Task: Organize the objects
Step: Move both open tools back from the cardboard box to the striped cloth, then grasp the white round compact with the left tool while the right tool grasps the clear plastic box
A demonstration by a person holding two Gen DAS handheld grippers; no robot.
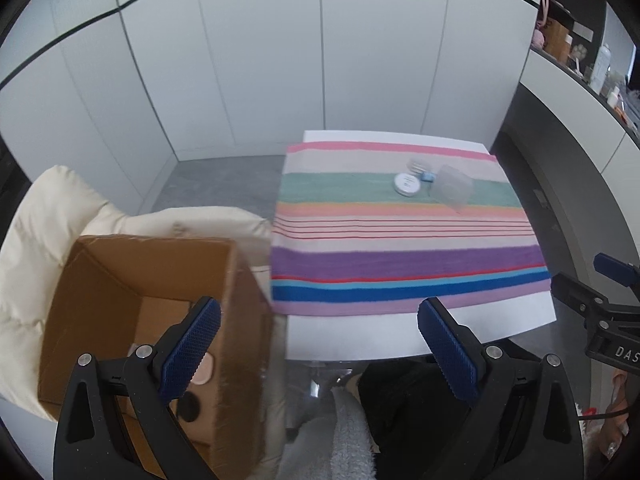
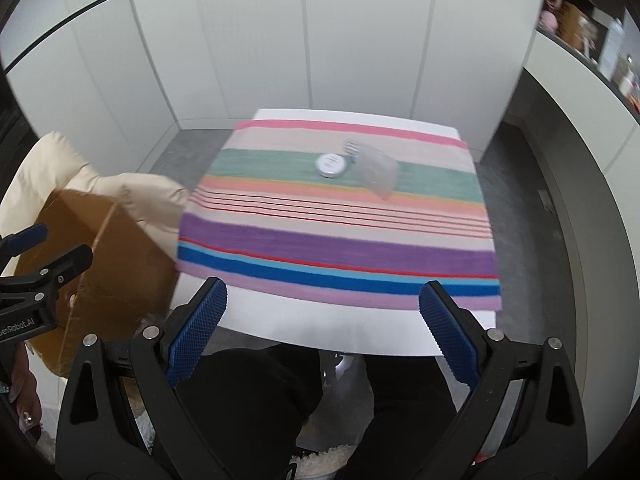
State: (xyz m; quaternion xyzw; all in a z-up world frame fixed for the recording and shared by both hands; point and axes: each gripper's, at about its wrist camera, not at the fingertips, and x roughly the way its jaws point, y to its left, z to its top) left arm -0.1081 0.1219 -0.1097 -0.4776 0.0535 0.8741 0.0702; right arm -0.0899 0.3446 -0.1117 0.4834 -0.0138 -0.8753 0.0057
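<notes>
Left wrist view first: we hold the left tongs (image 1: 319, 344) spread wide with nothing between the blue pads, hanging over the near edge of the white desk (image 1: 400, 332) and the open cardboard box (image 1: 120, 280) that stands just left of it. Inside the box we can make out a pale pink item (image 1: 204, 374) and a dark round one (image 1: 188, 406), both partly hidden behind the left finger. A cream padded cushion (image 1: 60, 208) lies behind and to the left of the box. At the right edge of this view we see the right tongs (image 1: 612, 280) from the side.

From the right wrist view, the right tongs (image 2: 323, 338) are likewise wide apart and empty, poised above the near edge of the desk. A striped cloth (image 2: 340, 240) covers most of the desk top, with bare white showing at the near side.

On the far part of the cloth, on its green stripe and right of centre, sit the remaining things: a round white tin (image 2: 330, 165), and touching its right side a clear plastic case (image 2: 378, 174). A small blue object (image 1: 428, 177) lies between them in the left wrist view; the blur keeps us from naming it.
</notes>
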